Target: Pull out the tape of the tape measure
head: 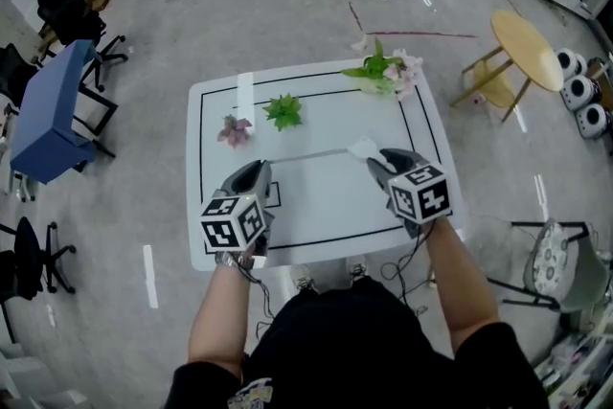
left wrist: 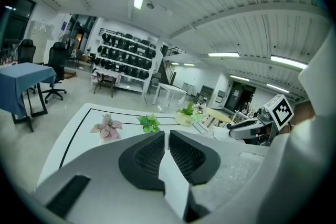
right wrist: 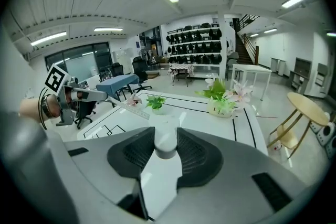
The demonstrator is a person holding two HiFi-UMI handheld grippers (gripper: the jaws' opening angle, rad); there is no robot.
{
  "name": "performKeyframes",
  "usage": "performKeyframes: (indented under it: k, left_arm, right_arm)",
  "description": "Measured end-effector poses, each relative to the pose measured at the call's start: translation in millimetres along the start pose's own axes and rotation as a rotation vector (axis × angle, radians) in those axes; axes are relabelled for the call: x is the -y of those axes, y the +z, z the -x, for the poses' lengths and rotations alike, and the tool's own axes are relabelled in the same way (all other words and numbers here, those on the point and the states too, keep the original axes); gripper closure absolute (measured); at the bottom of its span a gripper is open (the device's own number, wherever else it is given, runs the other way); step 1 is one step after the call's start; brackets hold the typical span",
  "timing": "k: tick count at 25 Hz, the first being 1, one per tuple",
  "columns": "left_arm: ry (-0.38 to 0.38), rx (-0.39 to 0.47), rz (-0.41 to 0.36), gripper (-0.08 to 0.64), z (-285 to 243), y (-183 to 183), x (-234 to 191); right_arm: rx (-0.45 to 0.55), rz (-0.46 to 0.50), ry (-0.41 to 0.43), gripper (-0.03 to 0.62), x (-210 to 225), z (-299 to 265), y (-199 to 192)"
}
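Observation:
In the head view both grippers hover over the white table point(head: 326, 206). My right gripper point(head: 375, 160) is shut on the white tape measure case point(head: 363, 147); in the right gripper view point(right wrist: 166, 136) the round case point(right wrist: 164, 131) sits between the pads. A thin stretch of tape point(head: 311, 154) runs leftward from the case to my left gripper point(head: 259, 166). The left gripper's point(left wrist: 164, 136) jaws stand almost closed, pinching the tape's end. The tape point(right wrist: 118, 104) reaches toward the left gripper point(right wrist: 102, 96) in the right gripper view. The right gripper point(left wrist: 233, 134) shows at the right of the left gripper view.
A pink plant point(head: 234, 129), a green plant point(head: 283, 111) and a potted flower point(head: 388, 75) stand along the table's far side. A round wooden table point(head: 527, 48) is at the right, a blue table point(head: 48, 105) and office chairs at the left.

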State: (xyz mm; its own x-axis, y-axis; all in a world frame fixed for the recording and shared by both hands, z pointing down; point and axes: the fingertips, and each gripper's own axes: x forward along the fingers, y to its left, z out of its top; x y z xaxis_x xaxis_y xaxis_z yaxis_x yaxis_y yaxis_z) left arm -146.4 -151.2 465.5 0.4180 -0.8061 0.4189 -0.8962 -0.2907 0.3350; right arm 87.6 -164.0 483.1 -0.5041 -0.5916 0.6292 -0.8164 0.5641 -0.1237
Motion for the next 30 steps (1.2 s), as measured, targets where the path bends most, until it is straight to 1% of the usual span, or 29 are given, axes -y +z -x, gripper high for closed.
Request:
performKeyframes:
  k: [3, 7, 11, 14, 18, 21, 24, 27, 30]
  left_arm:
    - [0.010, -0.002, 0.011, 0.526, 3, 0, -9]
    - [0.024, -0.004, 0.007, 0.526, 2, 0, -13]
    - [0.061, 0.000, 0.020, 0.526, 5, 0, -27]
    - [0.064, -0.002, 0.029, 0.526, 6, 0, -32]
    - [0.076, -0.005, 0.025, 0.526, 5, -3, -34]
    - [0.109, 0.000, 0.045, 0.526, 9, -2, -46]
    - [0.115, -0.003, 0.050, 0.526, 11, -3, -52]
    - [0.133, -0.001, 0.051, 0.526, 13, -3, -56]
    - [0.136, -0.005, 0.053, 0.526, 12, -5, -60]
  right_arm:
    - [-0.001, -0.034, 0.018, 0.463, 2, -1, -1]
    - [-0.004, -0.022, 0.016, 0.463, 1, -6, -2]
    - [-0.012, -0.017, -0.008, 0.463, 10, -5, -4]
    - [-0.012, -0.047, 0.003, 0.463, 14, -4, -6]
    - [-0.016, -0.036, -0.005, 0.463, 16, -6, -8]
    - [-0.020, -0.029, -0.029, 0.463, 25, -4, -10]
    - [-0.015, -0.075, -0.020, 0.463, 32, -1, -12]
    - [-0.032, -0.048, -0.047, 0.465, 37, -1, -18]
    - [-0.032, -0.069, -0.046, 0.464, 40, -1, -21]
